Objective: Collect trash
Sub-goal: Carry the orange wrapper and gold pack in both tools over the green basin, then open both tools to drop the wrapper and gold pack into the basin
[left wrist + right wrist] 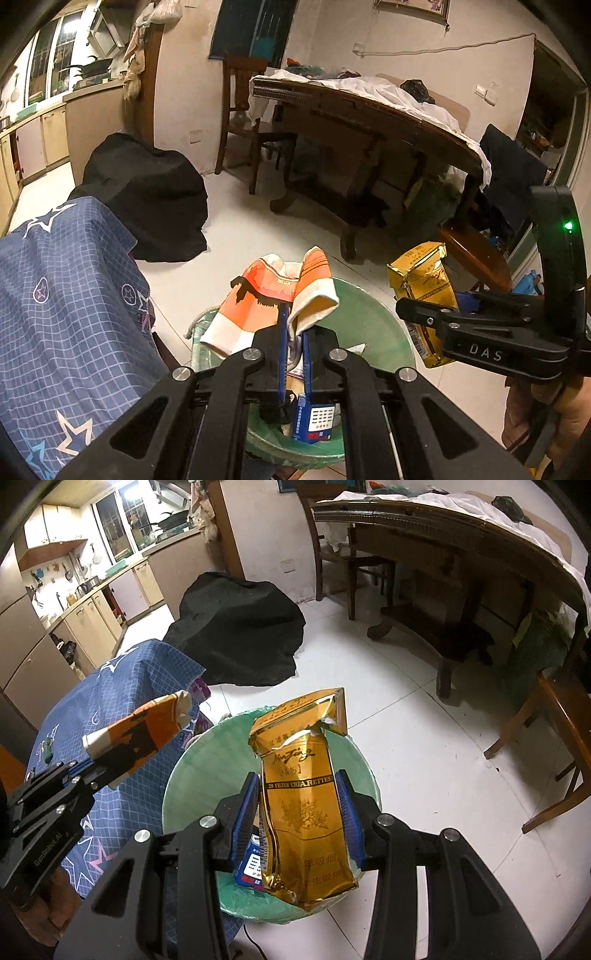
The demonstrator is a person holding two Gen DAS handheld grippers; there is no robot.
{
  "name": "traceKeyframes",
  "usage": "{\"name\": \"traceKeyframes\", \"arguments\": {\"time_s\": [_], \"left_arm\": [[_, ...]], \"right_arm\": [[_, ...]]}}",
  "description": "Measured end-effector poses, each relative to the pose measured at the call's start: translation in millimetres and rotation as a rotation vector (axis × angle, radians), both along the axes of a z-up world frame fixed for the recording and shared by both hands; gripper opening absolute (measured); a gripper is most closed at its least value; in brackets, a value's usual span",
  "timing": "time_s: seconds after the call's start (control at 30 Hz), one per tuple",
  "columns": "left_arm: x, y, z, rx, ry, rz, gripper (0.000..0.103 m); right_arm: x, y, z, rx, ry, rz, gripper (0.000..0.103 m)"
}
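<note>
Floor tiles (424,738) carry a green-lined trash bin (207,760) beside a blue star-patterned cloth (62,295). Above the bin, the right gripper (299,812) clamps a torn gold cigarette carton (306,812) upright between its blue pads. The left gripper (293,343) is closed tight on a crumpled orange-and-white wrapper (266,299). A blue box (314,421) lies inside the bin.

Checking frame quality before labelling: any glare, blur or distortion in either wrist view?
Left wrist view: heavy fisheye bending of the dark wooden table, black vignette corners, blown-out window, mild softness. Right wrist view: sharp, glare on the crumpled gold foil cigarette carton, legible print, white tiled floor bright.
</note>
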State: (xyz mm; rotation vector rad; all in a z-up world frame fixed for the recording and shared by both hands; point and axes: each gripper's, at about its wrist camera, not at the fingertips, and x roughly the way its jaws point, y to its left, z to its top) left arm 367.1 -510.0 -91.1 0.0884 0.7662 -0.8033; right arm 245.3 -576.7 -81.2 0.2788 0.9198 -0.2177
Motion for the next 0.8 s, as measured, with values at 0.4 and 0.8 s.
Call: {"name": "traceKeyframes", "arguments": {"time_s": [0.4, 0.8], "left_arm": [[4.1, -5.6, -11.4, 0.017, 0.009, -0.004, 0.007], [6.5, -11.9, -15.9, 0.018, 0.024, -0.005, 0.007]], "right_arm": [[1.6, -3.4, -2.7, 0.001, 0.007, 0.000, 0.040], [4.9, -4.2, -6.6, 0.000, 0.008, 0.007, 0.041]]}}
